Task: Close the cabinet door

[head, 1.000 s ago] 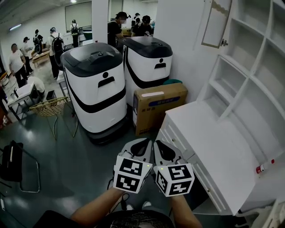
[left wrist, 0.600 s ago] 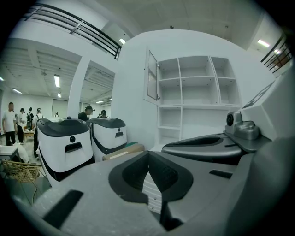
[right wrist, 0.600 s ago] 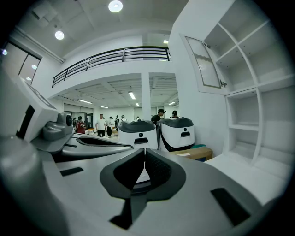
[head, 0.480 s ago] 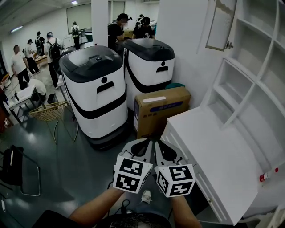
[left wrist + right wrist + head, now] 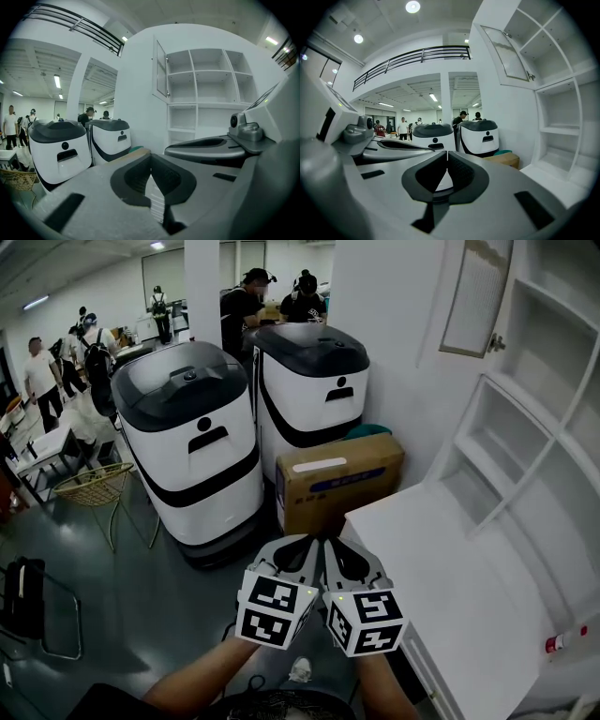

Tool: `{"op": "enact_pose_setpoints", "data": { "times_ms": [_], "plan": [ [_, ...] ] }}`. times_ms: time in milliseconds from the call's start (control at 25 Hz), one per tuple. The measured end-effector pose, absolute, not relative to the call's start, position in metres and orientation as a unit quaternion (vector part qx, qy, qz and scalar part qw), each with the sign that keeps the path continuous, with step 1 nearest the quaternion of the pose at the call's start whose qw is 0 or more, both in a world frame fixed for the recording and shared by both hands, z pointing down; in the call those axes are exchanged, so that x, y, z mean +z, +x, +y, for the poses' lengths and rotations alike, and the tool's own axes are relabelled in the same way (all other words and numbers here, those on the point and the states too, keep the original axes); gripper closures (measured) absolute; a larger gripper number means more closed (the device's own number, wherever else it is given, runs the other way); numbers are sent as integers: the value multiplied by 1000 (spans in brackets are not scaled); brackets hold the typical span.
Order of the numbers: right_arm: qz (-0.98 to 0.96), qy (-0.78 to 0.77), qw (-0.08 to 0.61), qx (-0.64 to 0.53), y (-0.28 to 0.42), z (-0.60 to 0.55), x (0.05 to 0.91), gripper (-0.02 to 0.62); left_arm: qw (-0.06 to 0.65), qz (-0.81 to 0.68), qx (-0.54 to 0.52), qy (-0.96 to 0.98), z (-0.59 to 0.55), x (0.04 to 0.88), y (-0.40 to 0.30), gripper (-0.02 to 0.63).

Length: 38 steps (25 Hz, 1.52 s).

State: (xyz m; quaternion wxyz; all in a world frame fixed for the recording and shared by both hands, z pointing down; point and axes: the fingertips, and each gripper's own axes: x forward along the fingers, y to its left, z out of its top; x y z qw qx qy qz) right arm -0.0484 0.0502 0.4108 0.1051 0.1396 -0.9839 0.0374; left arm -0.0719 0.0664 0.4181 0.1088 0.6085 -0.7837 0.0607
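In the head view, the scene has drawn closer than a second ago: the two white-and-black wheeled machines [image 5: 192, 442] and the brown cardboard box [image 5: 337, 479] look larger, and the white surface [image 5: 450, 559] of the open shelf cabinet fills more of the right side. The left gripper [image 5: 302, 549] and right gripper [image 5: 339, 551] are still low and side by side. The white-framed glass cabinet door [image 5: 478, 296] stands swung out at the top right, well apart from both. In the left gripper view the dark fingers [image 5: 136, 178] are pressed together on nothing, and the door [image 5: 161, 75] hangs open left of the shelves. In the right gripper view the fingers [image 5: 459, 173] are also together and empty, with the door [image 5: 506, 51] high ahead. I judge this is only the approach; the door is not yet touched.
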Motion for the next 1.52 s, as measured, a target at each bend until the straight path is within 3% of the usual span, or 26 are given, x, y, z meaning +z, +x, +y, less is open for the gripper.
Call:
{"op": "enact_pose_setpoints", "data": {
  "times_ms": [1520],
  "plan": [
    [-981, 175, 78, 33, -96, -126, 391, 574, 90, -762, 66, 638, -116, 403, -124, 594]
  ]
}}
